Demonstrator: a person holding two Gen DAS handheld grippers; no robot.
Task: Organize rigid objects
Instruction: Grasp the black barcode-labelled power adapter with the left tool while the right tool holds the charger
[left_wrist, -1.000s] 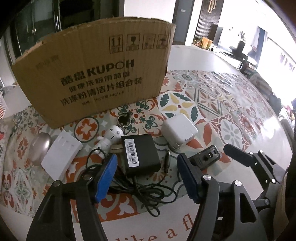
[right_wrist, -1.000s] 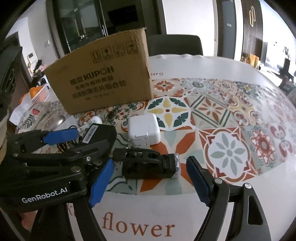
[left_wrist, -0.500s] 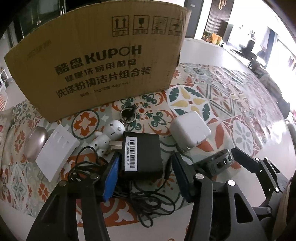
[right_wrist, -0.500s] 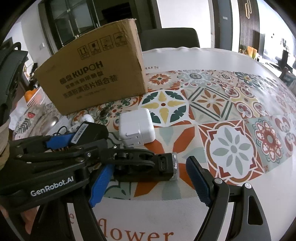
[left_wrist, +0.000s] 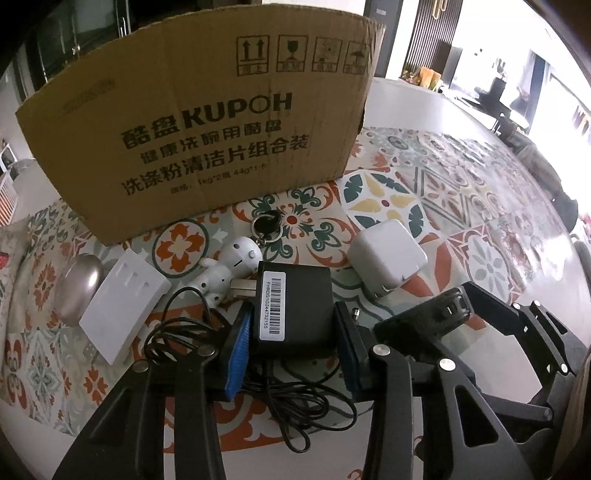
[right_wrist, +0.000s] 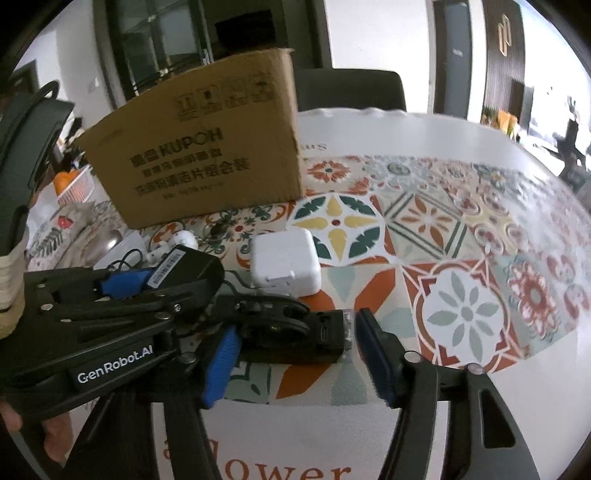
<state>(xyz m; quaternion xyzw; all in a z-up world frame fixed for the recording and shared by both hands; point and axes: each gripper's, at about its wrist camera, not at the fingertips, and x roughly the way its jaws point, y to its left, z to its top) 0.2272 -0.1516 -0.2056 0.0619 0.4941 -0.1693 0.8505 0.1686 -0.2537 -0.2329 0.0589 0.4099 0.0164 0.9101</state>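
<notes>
A black power adapter (left_wrist: 291, 310) with a barcode label lies on the patterned tablecloth, and its cable (left_wrist: 273, 398) is tangled in front of it. My left gripper (left_wrist: 293, 350) is shut on it, with a blue pad against each side. A black clip-on light (right_wrist: 295, 328) with a clear end lies to the right. My right gripper (right_wrist: 295, 354) straddles it lengthwise. Its jaws are closing, and both pads touch the light's ends. The light (left_wrist: 436, 314) also shows in the left wrist view, beside a right finger (left_wrist: 491, 306).
A tall cardboard box (left_wrist: 207, 129) stands behind the objects. Near it lie a white charger cube (left_wrist: 388, 254), a white figurine (left_wrist: 229, 269), a black key fob (left_wrist: 266, 225), a white switch plate (left_wrist: 122, 299) and a silver oval (left_wrist: 77, 288). A dark chair (right_wrist: 347, 88) stands beyond the table.
The left jaws narrowed from wide apart until the pads met the black adapter. The right jaws drew in from either side onto the ends of the black light.
</notes>
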